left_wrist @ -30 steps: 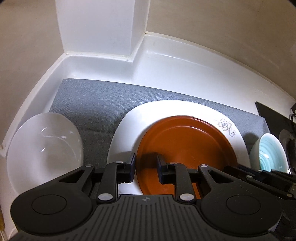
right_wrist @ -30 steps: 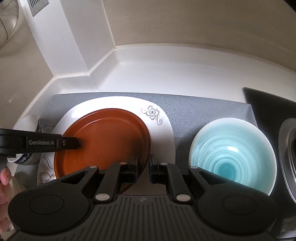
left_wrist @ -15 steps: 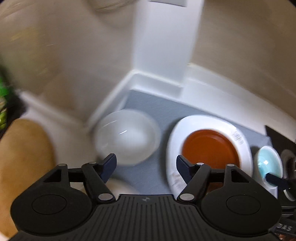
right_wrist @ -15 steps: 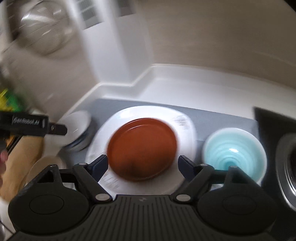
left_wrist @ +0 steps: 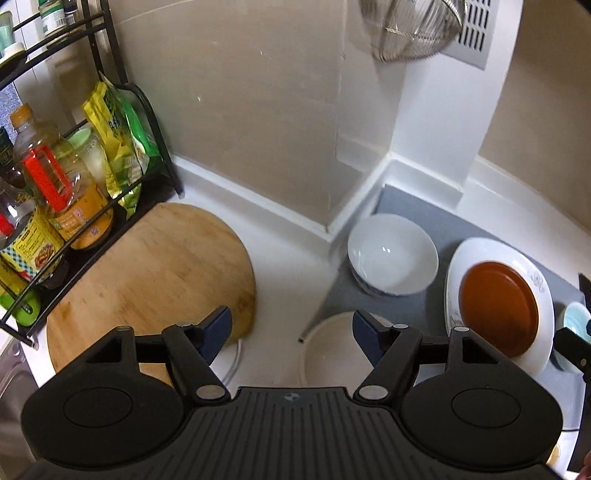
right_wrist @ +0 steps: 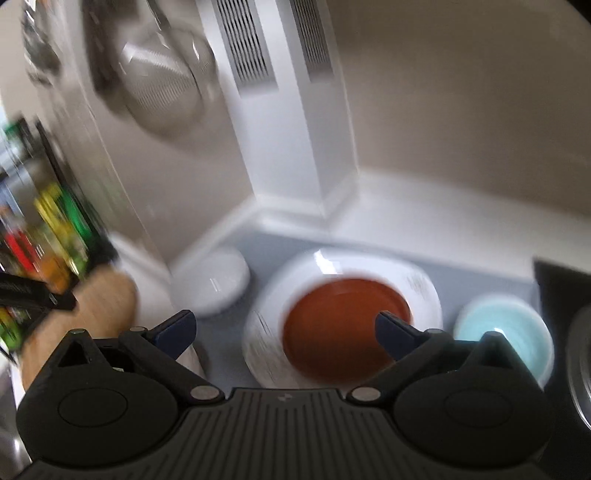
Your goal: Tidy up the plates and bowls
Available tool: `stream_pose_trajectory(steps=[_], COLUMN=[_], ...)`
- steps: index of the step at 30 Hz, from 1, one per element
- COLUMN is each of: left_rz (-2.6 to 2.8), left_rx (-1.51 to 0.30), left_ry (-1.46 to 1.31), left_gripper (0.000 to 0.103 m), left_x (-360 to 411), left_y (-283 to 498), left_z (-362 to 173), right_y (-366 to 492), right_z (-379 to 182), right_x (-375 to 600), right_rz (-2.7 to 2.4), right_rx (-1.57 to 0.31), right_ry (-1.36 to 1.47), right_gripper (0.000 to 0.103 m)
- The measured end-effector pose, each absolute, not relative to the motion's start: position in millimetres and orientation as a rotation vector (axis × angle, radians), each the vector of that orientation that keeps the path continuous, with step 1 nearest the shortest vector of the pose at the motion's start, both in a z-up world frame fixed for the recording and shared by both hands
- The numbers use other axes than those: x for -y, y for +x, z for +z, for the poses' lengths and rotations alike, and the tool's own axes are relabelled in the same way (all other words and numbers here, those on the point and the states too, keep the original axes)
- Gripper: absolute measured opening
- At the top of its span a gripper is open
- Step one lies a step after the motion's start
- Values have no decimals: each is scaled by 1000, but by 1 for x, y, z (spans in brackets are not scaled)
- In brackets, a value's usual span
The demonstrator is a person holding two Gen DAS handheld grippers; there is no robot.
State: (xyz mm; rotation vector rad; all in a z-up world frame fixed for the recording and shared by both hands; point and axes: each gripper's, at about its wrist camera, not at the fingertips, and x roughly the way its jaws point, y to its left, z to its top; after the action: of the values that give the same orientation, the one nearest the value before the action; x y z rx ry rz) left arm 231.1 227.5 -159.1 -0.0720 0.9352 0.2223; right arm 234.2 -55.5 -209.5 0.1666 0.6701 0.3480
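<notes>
A brown plate [left_wrist: 498, 310] lies on a larger white plate [left_wrist: 491, 251] on the grey mat [left_wrist: 417, 206]. A white bowl [left_wrist: 391, 254] sits at the mat's left end, a cream bowl [left_wrist: 328, 350] in front of it. A pale blue bowl [left_wrist: 576, 321] stands at the right edge. My left gripper [left_wrist: 291, 325] is open and empty, above the counter left of the plates. In the blurred right wrist view my right gripper [right_wrist: 286, 321] hangs over the brown plate [right_wrist: 340, 325], its jaws opening with nothing between them. White bowl [right_wrist: 214, 284] and blue bowl [right_wrist: 502, 328] flank it.
A round wooden cutting board [left_wrist: 147, 273] lies on the white counter at the left. Behind it a black wire rack [left_wrist: 122, 206] holds bottles and packets. A metal strainer [left_wrist: 413, 29] hangs on the wall above. A dark hob [right_wrist: 561, 295] borders the mat on the right.
Both grippers were closed at the brown plate's rim; both have opened and let it go onto the white plate. Both rose and pulled back, and the left one swung to the left.
</notes>
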Motion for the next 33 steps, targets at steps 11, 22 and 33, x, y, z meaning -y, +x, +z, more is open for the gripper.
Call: stream_pose_trajectory(steps=[11,22,33], left_rz=[78,-132,-193], left_rx=[-944,-1042,-1073], left_ry=[-91,-136,-185], left_gripper=[68,38,65], left_x=[-251,-269,-284], left_y=[298,362,382], left_z=[-186,-236,-262], right_y=[262,322,339], right_z=[-195,-230,-246], right_x=[11,-40,-55], right_rz=[428,345,350], right_rx=[-711,-882,-904], right_ry=[31,108,117], right_gripper=[101,73,74])
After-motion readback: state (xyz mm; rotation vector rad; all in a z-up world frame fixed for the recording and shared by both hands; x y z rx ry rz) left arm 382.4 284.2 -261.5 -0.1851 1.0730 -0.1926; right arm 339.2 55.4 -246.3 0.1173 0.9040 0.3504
